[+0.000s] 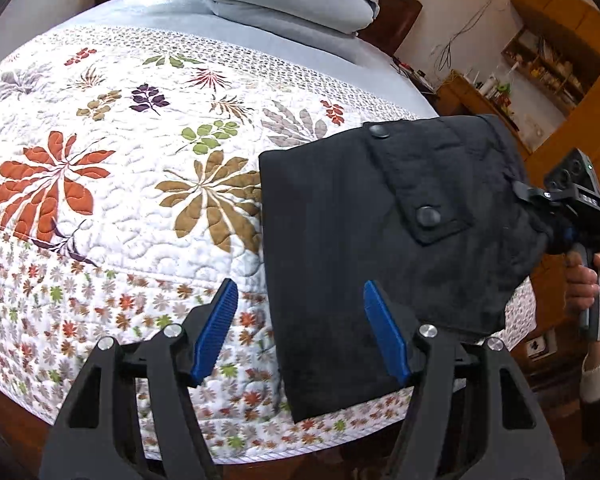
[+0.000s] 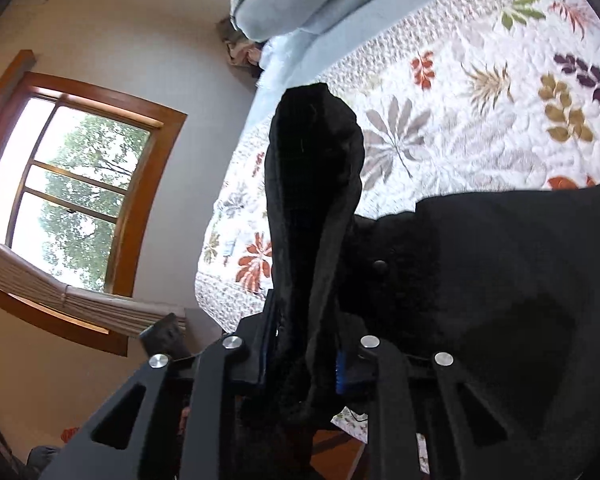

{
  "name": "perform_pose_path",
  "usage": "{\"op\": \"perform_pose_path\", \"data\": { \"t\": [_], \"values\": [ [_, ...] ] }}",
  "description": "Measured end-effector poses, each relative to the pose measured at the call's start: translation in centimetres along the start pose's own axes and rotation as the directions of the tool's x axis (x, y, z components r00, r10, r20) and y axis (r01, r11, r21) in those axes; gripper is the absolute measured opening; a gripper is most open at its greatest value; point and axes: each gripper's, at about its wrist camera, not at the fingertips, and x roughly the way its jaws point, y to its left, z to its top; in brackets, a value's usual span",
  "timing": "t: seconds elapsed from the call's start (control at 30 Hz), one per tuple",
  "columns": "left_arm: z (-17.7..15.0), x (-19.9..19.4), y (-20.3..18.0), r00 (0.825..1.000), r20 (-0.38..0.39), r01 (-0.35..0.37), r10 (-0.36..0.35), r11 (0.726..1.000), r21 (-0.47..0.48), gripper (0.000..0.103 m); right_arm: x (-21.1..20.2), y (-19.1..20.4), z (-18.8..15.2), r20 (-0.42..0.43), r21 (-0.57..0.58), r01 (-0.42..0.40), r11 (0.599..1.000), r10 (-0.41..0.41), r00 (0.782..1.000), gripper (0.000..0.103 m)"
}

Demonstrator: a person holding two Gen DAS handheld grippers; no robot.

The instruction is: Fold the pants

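Your right gripper (image 2: 300, 364) pinches the soft, floppy black pants (image 1: 380, 240); the spread left gripper (image 1: 300, 332) should grab their thick edge

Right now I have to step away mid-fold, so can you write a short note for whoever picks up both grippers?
Left gripper: open, nothing between its blue pads, at the near edge of the pants.
Right gripper: shut on a bunched edge of the black pants.
Pants: folded into a compact dark bundle at the corner of the floral quilt, buttoned pocket flap facing up, right side lifted.
Done: most folding, by the look of it.
Left: probably lay the held edge down, release, smooth.
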Motion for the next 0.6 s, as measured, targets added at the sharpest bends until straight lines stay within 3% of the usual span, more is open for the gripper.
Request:
{"op": "perform_pose_path", "data": {
  "t": [0.27, 0.5, 0.6],
  "values": [
    [0.1, 2.4, -4.8, 0.999, -0.026, 0.048, -0.046, 0.995, 0.087, 0.068, -6.8, -2.1, -0.2, 0.108, 0.029, 0.057, 0.998, -0.060, 0.992, 0.023],
    [1.2, 3.8, -10.5, 0.998, 0.000, 0.058, -0.060, 0.973, 0.222, 0.073, -9.4, -8.6, -2.6, 0.131, 0.156, 0.117, 0.981, -0.138, 0.982, 0.023],
    [1.6, 4.9, -13.0, 0.996, -0.010, 0.083, -0.084, 0.953, 0.291, 0.074, -9.2, -11.7, -3.6, 0.136, 0.225, 0.103, 0.969, -0.136, 0.981, 0.023]
  ]
}}
